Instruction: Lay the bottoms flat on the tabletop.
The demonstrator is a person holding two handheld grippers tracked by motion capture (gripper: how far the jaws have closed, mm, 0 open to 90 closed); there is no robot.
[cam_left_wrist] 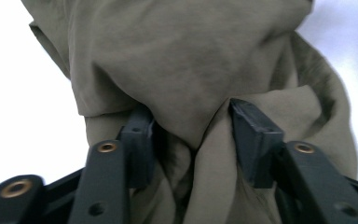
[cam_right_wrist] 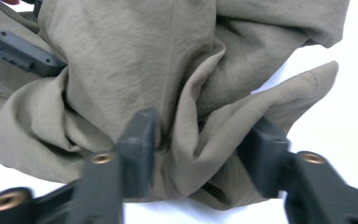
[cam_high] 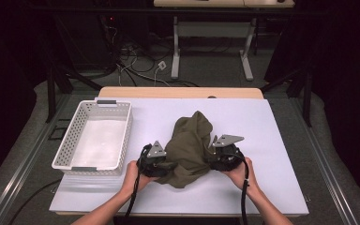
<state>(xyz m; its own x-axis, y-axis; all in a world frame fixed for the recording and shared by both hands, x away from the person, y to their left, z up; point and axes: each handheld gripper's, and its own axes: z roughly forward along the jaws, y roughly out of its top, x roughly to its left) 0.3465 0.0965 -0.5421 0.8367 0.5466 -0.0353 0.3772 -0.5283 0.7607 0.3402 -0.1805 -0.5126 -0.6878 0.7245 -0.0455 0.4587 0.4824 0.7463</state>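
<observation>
High view: looked down on a white table [cam_high: 262, 122] with an olive-green garment [cam_high: 190, 145] lying crumpled near its middle, towards the near edge. Found a white perforated basket [cam_high: 61, 152] well apart to the left of the garment, with nothing of the garment in it. Caught the left gripper [cam_high: 164, 165] pushed into the garment's near-left edge and the right gripper [cam_high: 214, 157] into its right side, each with a grey plate on top. Showed 2 forearms coming in from the bottom, the left hand [cam_high: 136, 174] and the right hand [cam_high: 241, 174] wrapped around the gripper bodies, cables trailing back beside the forearms.

Left gripper view: looked along 2 black jaws into the garment [cam_left_wrist: 182, 60], heaped high ahead. Had the left gripper [cam_left_wrist: 191, 135] clenched on a thick bunch of the fabric, the pads [cam_left_wrist: 254, 140] pressed against it on both sides and the jaws standing part-way apart around the wad. Left bright table [cam_left_wrist: 18, 93] at either side.

Right gripper view: took in the garment [cam_right_wrist: 135, 60] spread in deep folds on the table [cam_right_wrist: 345, 121], slightly blurred. Had the right gripper [cam_right_wrist: 200, 144] grasping a gathered ridge of the fabric, the pads [cam_right_wrist: 137, 140] set against it from both sides, the jaws likewise part-way apart. Held the left gripper [cam_right_wrist: 18, 51] far off at the upper left, against the cloth.
</observation>
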